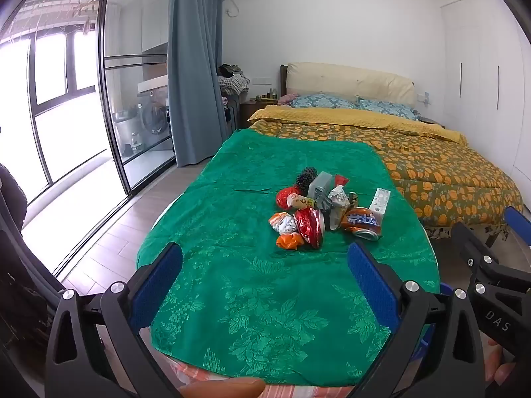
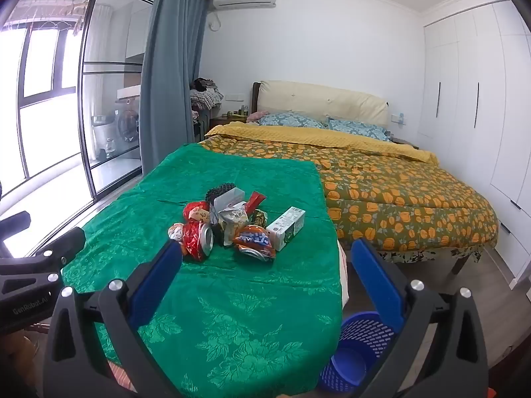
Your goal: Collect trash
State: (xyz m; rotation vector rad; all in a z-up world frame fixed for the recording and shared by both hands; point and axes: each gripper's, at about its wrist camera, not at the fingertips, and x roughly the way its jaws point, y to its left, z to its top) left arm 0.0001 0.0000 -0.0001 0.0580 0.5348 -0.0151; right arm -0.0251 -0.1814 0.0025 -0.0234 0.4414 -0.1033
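My left gripper (image 1: 265, 265) and right gripper (image 2: 267, 263) are side by side at the near end, tilted downward, their blue fingers (image 1: 159, 285) spread wide with nothing between them. My fingertip (image 1: 225, 388) shows beneath the left one.

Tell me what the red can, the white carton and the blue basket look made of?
Red can: thin shiny metal, judging by its crushed, glinting silver end. White carton: likely printed paperboard, matte with sharp folded edges. Blue basket: probably moulded plastic, glossy with slotted walls.

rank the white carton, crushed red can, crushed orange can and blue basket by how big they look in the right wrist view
1. blue basket, though it is nearest the camera
2. white carton
3. crushed red can and crushed orange can look alike
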